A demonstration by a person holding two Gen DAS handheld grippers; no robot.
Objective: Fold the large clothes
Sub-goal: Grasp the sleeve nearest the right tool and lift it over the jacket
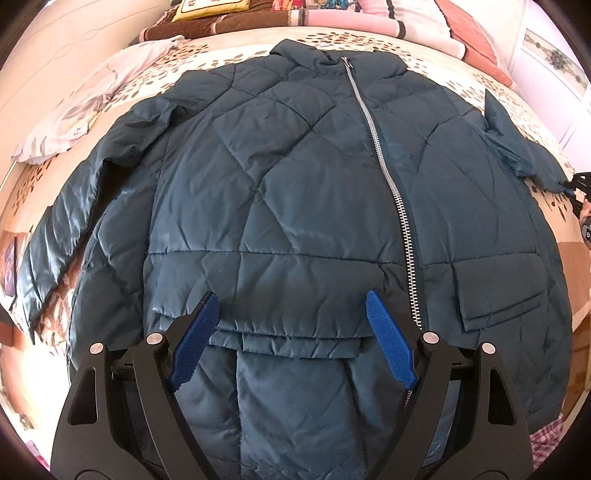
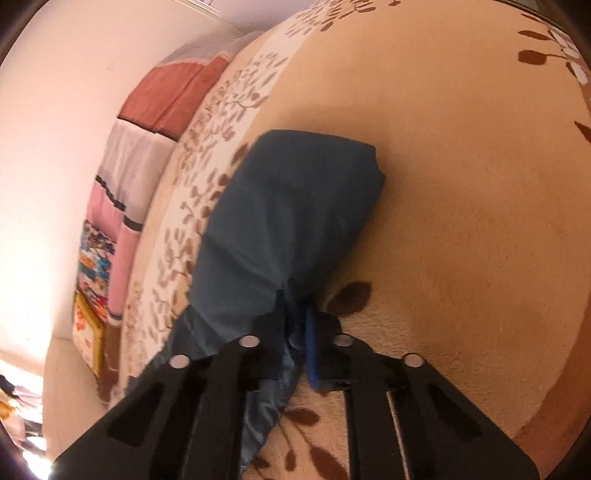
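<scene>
The jacket [image 1: 295, 192] lies spread flat on the bed [image 1: 517, 92]. The left claw [image 1: 293, 332] hovers wide apart above its hem; the right claw [image 2: 295, 332] is clamped on its sleeve [image 2: 288, 206].

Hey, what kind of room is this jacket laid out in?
Most likely a bedroom: the jacket lies on a bed with a leaf-patterned cover, and folded blankets are stacked at its far end.

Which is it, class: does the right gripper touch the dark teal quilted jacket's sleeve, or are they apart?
Touching. The right wrist view shows the right gripper with its blue pads closed on the sleeve fabric of the jacket.
</scene>
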